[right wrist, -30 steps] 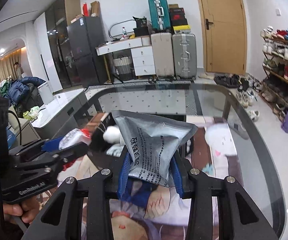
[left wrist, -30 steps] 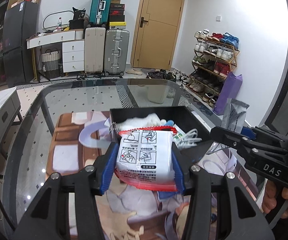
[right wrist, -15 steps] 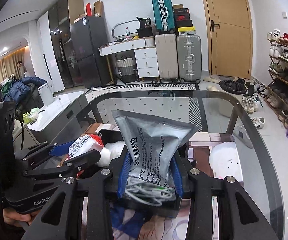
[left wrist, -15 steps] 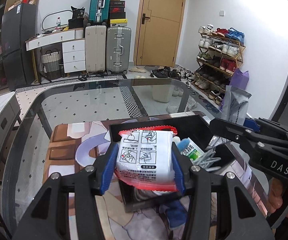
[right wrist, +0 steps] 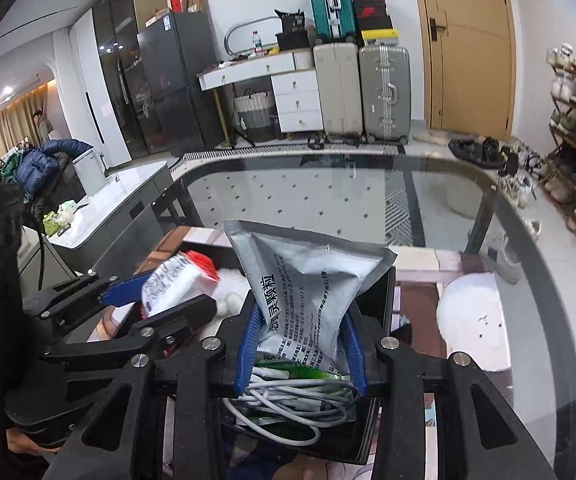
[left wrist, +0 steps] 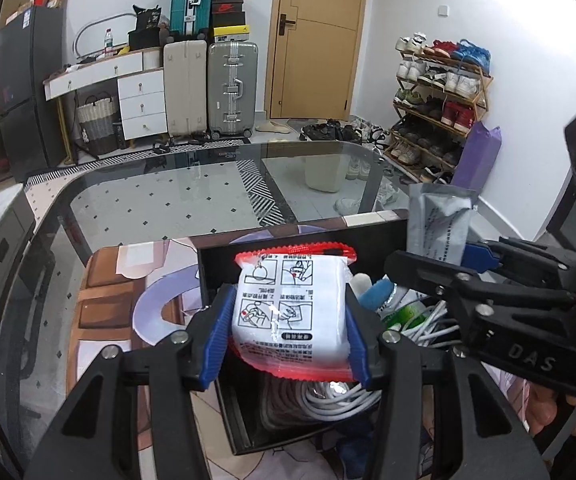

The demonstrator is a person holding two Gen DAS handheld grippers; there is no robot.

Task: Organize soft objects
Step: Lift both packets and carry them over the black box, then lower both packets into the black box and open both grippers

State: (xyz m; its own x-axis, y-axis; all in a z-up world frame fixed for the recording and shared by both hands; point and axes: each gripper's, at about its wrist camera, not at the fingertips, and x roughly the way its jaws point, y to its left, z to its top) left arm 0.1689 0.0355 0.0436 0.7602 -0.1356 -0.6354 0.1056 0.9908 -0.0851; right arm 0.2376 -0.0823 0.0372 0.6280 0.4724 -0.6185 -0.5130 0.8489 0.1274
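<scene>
Left wrist view: the left gripper [left wrist: 288,332] clamps a white, red-edged packet [left wrist: 291,312] between its blue pads, above the near-left part of a black box [left wrist: 224,264] holding white cables [left wrist: 327,396]. To the right, the right gripper [left wrist: 453,254] holds a silver pouch [left wrist: 437,224].

Right wrist view: the right gripper [right wrist: 301,350] pinches the silver pouch [right wrist: 307,288] upright over the box [right wrist: 385,300] and its cables [right wrist: 295,404]. The left gripper [right wrist: 156,296], at left, grips the packet [right wrist: 176,280] over the box's left side.

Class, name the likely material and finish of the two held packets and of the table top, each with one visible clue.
White packet with red edges: thin glossy plastic film; glare streaks, crimped seal.
Silver pouch: probably matte foil laminate; metallic grey, soft creases.
Table top: clear glass, glossy; floor tiles show through it.
</scene>
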